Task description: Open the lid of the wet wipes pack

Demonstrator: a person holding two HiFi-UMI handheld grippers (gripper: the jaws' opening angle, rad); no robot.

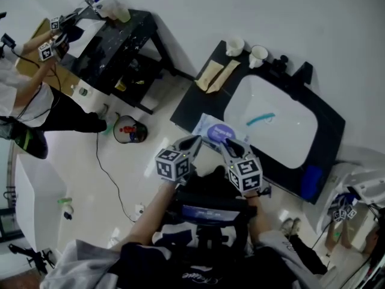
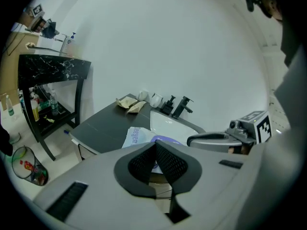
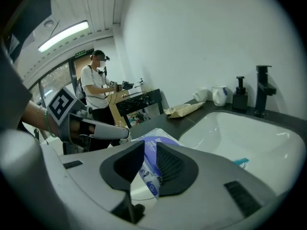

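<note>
The wet wipes pack [image 1: 212,130] is pale blue with a round purple lid. It lies flat at the near edge of the dark counter [image 1: 192,110], left of the white sink [image 1: 274,125]. Both grippers hover just short of it, side by side. My left gripper [image 1: 191,143] has its meshed pads meeting, and the pack [image 2: 136,135] lies beyond its tips [image 2: 156,146]. My right gripper [image 1: 227,143] shows a narrow gap between its pads [image 3: 149,150]. The pack [image 3: 152,163] shows through that gap, and I cannot tell whether the pads touch it. The lid is down.
Crumpled brown paper [image 1: 216,76], two white cups [image 1: 234,46], a soap pump and a black tap [image 1: 283,62] stand at the counter's back. A small blue item [image 1: 260,119] lies in the sink. A black marble table [image 1: 114,47], another person [image 1: 30,101] and a floor bin [image 1: 129,130] are left.
</note>
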